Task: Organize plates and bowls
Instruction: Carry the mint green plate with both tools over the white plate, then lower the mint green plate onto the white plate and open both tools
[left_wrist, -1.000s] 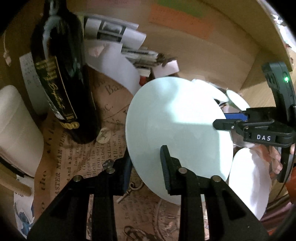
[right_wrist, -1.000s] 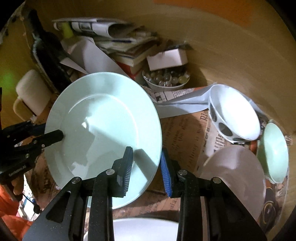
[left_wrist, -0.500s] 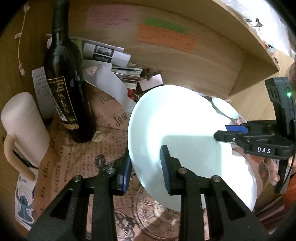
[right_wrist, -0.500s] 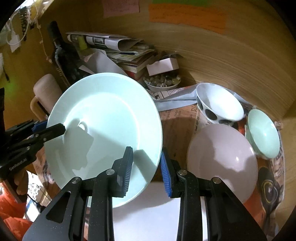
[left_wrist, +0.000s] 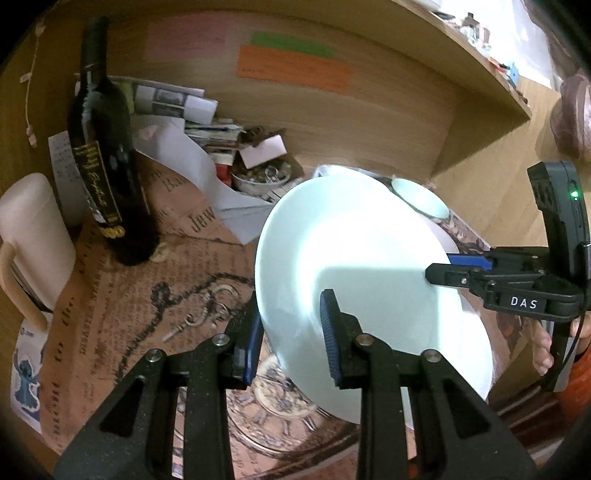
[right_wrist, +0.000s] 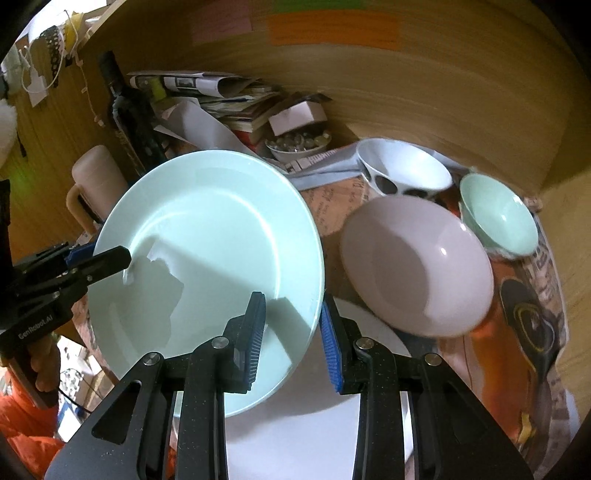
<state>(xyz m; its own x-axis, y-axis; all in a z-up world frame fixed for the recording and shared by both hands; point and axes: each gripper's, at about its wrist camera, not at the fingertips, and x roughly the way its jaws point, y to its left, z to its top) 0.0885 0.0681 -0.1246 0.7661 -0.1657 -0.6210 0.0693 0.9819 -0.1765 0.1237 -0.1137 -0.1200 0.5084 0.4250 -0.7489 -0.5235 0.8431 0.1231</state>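
A pale green plate hangs tilted above the table, held at opposite rims by both grippers. My left gripper is shut on its near-left rim. My right gripper is shut on the plate at its lower right rim. Each gripper shows in the other's view: the right gripper and the left gripper. Under the plate lies a white plate. To the right sit a pale pink dish, a white bowl with black spots and a small green bowl.
A dark wine bottle and a cream mug stand at the left. Stacked papers and a small bowl of marbles crowd the back, against the wooden wall with sticky notes. A key ring lies on the newspaper-print cover.
Both grippers have drawn back from the rear wall with the plate still between them. More of the table and the dishes on the right has come into view.
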